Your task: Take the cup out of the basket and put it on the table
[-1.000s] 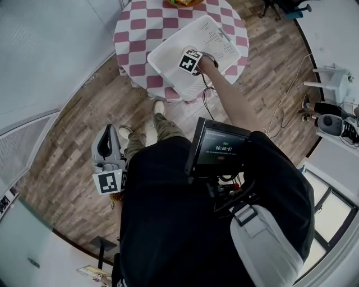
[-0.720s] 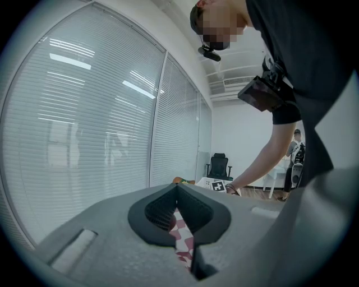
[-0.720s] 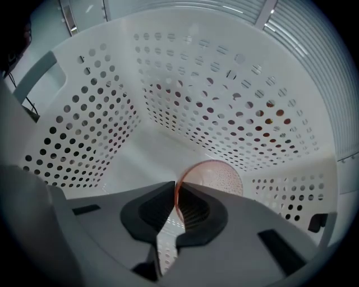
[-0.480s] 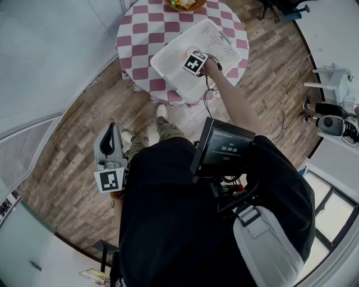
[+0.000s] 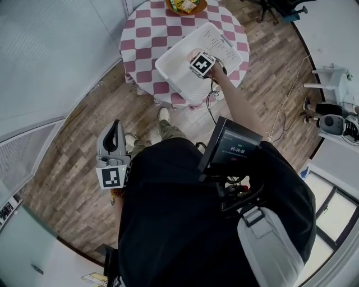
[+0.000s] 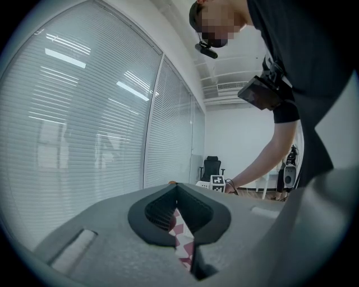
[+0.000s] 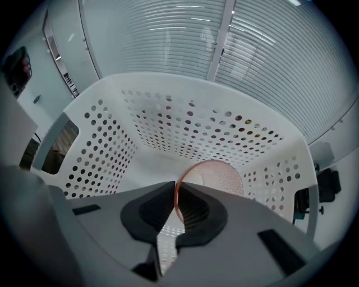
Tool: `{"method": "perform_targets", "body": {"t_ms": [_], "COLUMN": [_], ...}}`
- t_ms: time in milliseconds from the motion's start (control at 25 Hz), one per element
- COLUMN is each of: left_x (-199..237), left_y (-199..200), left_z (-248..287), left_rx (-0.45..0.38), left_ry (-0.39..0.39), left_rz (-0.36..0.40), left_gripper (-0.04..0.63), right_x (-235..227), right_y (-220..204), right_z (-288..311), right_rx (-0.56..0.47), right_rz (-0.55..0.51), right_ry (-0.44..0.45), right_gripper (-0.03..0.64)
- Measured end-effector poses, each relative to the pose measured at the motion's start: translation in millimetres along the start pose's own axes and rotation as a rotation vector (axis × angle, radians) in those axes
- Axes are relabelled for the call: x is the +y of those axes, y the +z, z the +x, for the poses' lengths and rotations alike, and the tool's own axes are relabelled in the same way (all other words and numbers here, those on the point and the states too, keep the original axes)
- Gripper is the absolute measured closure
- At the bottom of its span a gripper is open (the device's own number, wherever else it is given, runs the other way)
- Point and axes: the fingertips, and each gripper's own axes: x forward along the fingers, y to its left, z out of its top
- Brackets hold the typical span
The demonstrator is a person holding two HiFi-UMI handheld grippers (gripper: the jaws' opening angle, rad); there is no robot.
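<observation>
Head view: right claw (image 5: 197, 60) reaches steeply down into the white perforated basket (image 5: 178, 85), which sits on the chequered round bench (image 5: 143, 39) near its front edge. Its marker cube hides the cup (image 7: 216, 174) from this angle. An orange bowl (image 5: 185, 5) of snacks sits at the far side of the bench. The left claw (image 5: 114, 130) hangs beside the person's leg, well away from the bench.

Left claw view: the jaws are together with nothing between them. Only a sliver of distant chequered cloth shows through the gap below their tips.

Right claw view: the jaws are clamped on the thin orange rim of the translucent cup, pinching one side of its wall. The cup is inside the basket, close to a corner; whether its base is off the basket floor I cannot tell. Its round mouth faces the camera, so its long axis likely runs about upright, roughly along the claw's own line.

A one-sided rim pinch lets a cup swing, so the lift probably wants to go straight up, slowly, until the base clears the basket wall. Only then should it move sideways to bare cloth away from the bowl. The base should sit flat before the jaws let go.
</observation>
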Motion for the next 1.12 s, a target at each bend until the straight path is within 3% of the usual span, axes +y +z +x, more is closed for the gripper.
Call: {"method": "perform_targets", "body": {"t_ms": [160, 1120], "left_x": [3, 22], "left_y": [4, 21], "left_z": [-5, -17], "left_rx": [-0.013, -0.073], "left_ry": [-0.015, -0.095], "left_rz": [0.005, 0.018], "left_gripper": [0.591, 0.592], "right_x": [2, 20], "right_y": [11, 43], "right_z": [-14, -93], "right_rx": [-0.068, -0.252], "right_rz": [0.032, 0.150], "right_ry": [-0.004, -0.103], "right_gripper": [0.591, 0.592]}}
